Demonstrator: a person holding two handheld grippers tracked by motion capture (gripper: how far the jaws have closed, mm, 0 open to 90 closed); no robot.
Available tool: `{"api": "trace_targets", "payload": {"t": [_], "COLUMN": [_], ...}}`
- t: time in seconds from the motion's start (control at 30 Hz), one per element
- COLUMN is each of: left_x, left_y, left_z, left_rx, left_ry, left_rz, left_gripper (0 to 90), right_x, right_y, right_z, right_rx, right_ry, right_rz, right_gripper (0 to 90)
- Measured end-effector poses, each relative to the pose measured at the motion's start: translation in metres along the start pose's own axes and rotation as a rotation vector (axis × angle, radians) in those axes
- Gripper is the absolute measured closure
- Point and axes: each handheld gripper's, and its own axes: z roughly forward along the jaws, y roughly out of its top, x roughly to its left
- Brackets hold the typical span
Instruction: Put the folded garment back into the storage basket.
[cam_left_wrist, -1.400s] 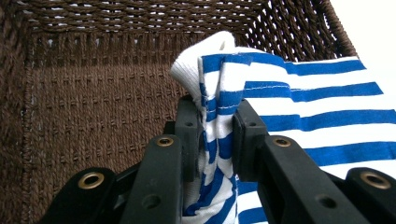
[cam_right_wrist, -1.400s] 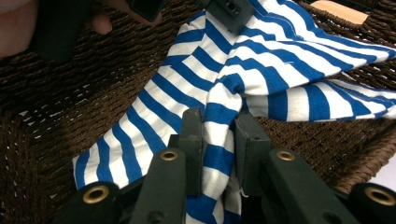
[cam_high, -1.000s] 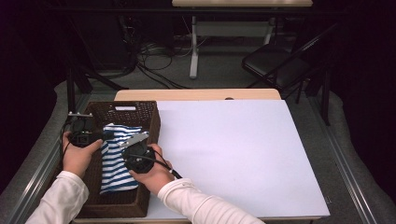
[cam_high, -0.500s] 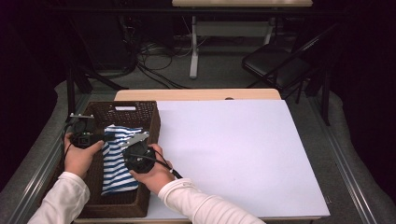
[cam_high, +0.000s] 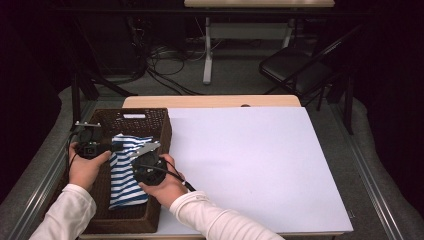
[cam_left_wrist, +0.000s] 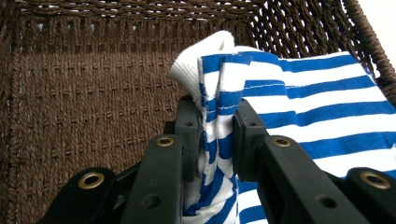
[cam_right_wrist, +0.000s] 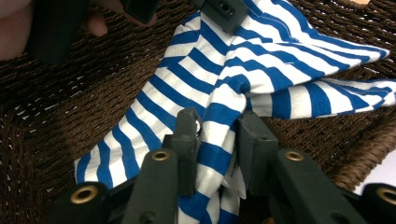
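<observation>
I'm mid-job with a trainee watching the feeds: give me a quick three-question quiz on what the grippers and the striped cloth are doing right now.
1. True or false: the left gripper is clamped on a bunched fold of the striped cloth.
2. Where does the cloth lie? A) on the white board B) in the brown wicker basket C) on the floor
3. What is between the pads of the right gripper, whose jaws have just been opening?

Key: 1 true; 2 B; 3 a fold of the striped cloth.
</observation>
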Motion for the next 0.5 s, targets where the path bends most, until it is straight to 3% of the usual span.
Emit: {"api": "trace_targets", "payload": {"t": [0.2, 0.33, 0.5], "left_x": [0.002, 0.004, 0.008], "left_y": [0.001, 0.002, 0.002], "left_z": [0.004, 0.007, 0.009], "left_rx": [0.023, 0.032, 0.033], "left_ry": [0.015, 0.047, 0.076], "left_rz": [-0.001, 0.008, -0.017], "left_gripper": [75.7, 74.8, 65.9], "right_x": [-0.002, -0.003, -0.004], "right_y": [-0.002, -0.001, -0.001], "right_z": [-0.004, -0.010, -0.018], "right_rx": [-0.016, -0.043, -0.083], "right_ry": [0.010, 0.012, 0.007], "right_rz": [0.011, 0.008, 0.000], "right_gripper": [65.0, 58.6, 49.5]}}
